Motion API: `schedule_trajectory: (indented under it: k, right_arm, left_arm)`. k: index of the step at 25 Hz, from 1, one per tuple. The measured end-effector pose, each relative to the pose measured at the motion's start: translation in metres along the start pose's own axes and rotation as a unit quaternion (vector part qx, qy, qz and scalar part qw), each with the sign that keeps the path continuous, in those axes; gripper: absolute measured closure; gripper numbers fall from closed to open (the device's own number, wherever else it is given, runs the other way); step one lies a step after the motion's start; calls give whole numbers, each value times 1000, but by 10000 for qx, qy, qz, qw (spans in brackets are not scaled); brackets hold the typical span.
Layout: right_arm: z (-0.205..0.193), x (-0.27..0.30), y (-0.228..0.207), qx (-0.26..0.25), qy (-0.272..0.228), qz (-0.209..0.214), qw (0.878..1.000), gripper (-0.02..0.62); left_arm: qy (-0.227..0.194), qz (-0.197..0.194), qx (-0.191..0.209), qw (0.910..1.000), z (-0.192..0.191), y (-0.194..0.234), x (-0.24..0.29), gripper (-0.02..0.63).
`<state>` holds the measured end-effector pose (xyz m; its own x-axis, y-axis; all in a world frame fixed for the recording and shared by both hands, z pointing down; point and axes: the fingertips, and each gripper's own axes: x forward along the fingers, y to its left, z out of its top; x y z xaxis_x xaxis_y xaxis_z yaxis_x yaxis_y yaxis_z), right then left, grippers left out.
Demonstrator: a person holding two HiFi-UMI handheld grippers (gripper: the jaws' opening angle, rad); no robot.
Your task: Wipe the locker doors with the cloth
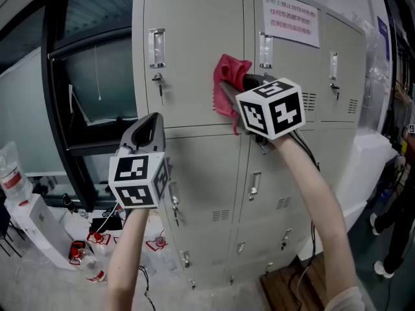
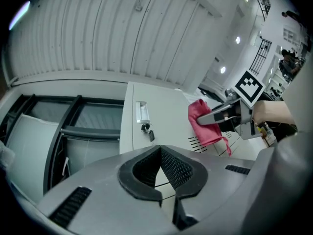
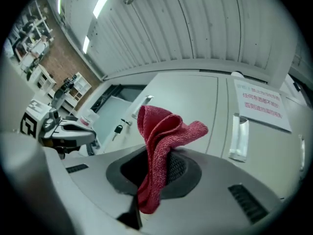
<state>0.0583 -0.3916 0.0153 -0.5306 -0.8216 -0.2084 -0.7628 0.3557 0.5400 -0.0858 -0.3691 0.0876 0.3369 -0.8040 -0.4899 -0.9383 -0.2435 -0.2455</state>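
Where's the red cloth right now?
The red cloth is clamped in the right gripper, head view centre, at the top-left locker door near its right edge.

Locker doors (image 1: 194,50): pale painted sheet metal, smooth, matt with a faint sheen; handles (image 1: 156,47) are bright polished metal, and the notice (image 1: 290,18) on an upper door is flat white paper. Cloth (image 3: 161,126): red, coarse looped weave, rough and dull. Left gripper (image 2: 160,153) and right gripper (image 3: 159,155): smooth matt grey plastic shells with black ribbed pads (image 2: 180,169) of a rubbery look; the board (image 1: 292,290) on the floor is brown grained wood.
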Motion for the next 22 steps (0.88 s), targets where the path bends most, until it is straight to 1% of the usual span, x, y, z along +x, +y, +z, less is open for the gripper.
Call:
schedule_trajectory:
  k: [5, 9, 12, 16, 19, 22]
  right_arm:
    - [9, 24, 60, 142, -305, 589, 9977, 569]
    - [11, 47, 103, 175, -370, 963, 9945, 569]
    - [13, 62, 128, 177, -400, 1146, 9924, 569]
    - [19, 80, 153, 85, -431, 1220, 9916, 569]
    - [20, 94, 162, -70, -381, 1123, 9929, 569]
    - [16, 106, 166, -117, -290, 1014, 9944, 569]
  left_arm:
    - [149, 181, 104, 9997, -13, 25, -18, 591]
    - [248, 331, 135, 9991, -22, 50, -34, 591]
    - [309, 390, 183, 9986, -27, 64, -43, 591]
    - [328, 501, 121, 9981, -34, 84, -52, 591]
    - [382, 579, 33, 9976, -43, 96, -57, 591]
    - [446, 619, -7, 9971, -53, 103, -59, 591]
